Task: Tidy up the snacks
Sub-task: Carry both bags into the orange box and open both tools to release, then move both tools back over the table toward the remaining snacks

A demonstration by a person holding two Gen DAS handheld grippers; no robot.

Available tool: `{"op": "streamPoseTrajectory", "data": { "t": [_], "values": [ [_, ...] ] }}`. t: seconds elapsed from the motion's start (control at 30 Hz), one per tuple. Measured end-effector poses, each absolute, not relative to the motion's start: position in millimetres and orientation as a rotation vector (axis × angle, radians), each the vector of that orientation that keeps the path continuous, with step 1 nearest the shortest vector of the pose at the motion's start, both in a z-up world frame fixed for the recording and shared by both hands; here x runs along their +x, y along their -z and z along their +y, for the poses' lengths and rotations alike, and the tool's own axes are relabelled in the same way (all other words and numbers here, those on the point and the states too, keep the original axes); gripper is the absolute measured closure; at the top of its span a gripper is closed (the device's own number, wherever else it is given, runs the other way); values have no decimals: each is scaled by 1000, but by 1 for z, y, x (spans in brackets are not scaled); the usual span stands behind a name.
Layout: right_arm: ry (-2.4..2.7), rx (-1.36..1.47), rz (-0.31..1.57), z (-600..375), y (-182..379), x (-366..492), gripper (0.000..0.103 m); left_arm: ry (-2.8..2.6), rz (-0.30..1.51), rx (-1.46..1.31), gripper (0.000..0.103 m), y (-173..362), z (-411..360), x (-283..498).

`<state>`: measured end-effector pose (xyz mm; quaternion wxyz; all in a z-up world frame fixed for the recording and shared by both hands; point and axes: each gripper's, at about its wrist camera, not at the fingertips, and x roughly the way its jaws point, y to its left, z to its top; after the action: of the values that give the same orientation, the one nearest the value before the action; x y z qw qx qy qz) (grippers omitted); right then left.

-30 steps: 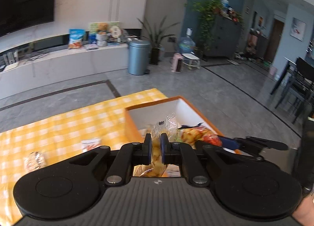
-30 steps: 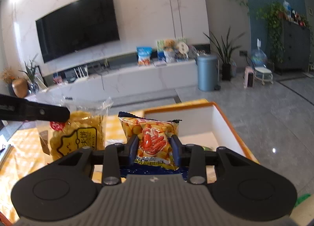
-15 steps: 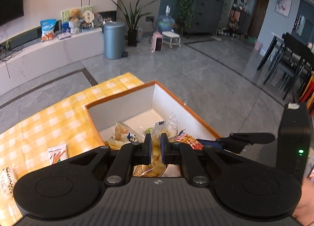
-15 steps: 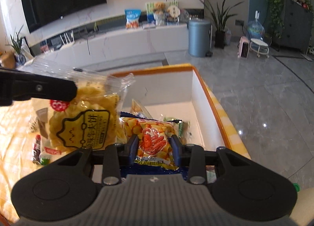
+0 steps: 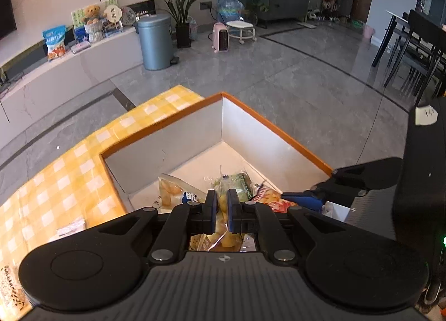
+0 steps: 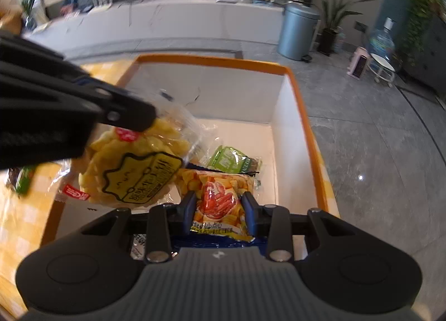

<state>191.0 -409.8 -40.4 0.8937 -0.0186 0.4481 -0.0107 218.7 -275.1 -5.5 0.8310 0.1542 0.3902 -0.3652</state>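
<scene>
An orange-rimmed white box [image 5: 276, 131] [image 6: 295, 89] stands on the yellow checked tablecloth [image 5: 69, 170]. My left gripper [image 5: 220, 204] is shut on the top edge of a clear bag of yellow crackers [image 6: 133, 170] [image 5: 221, 206], which hangs over the box's left side. My right gripper [image 6: 218, 206] is shut on a yellow and red snack packet [image 6: 220, 201], held over the box's near end. In the left wrist view the right gripper's fingers [image 5: 348, 181] reach in from the right. A green packet [image 6: 232, 159] [image 5: 239, 184] and a clear packet [image 5: 170, 190] lie on the box floor.
Small snack packets [image 5: 69, 227] lie on the cloth left of the box. Beyond the table's far edge is grey tiled floor with a blue-grey bin [image 5: 154, 42] [image 6: 297, 31], a low white cabinet [image 5: 69, 75] and dark dining chairs [image 5: 418, 50] at the right.
Both grippers have come down and forward over the box, each keeping its packet. The box now fills more of both views, and the cracker bag hangs lower over its left side.
</scene>
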Motion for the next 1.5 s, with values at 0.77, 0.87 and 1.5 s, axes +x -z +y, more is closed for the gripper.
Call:
{"op": "streamPoseTrajectory", "data": {
  "t": [0.77,0.87,1.5],
  "values": [
    [-116,20,966,-422,32,208,47,756,955,209,73,12,-257,228],
    [-99,13,953,-420,24,203,48,742,940,206,67,4,-250,223],
    [47,64,628,-373,-40,111,47,567,731,201,53,-60,-178,152]
  ]
}}
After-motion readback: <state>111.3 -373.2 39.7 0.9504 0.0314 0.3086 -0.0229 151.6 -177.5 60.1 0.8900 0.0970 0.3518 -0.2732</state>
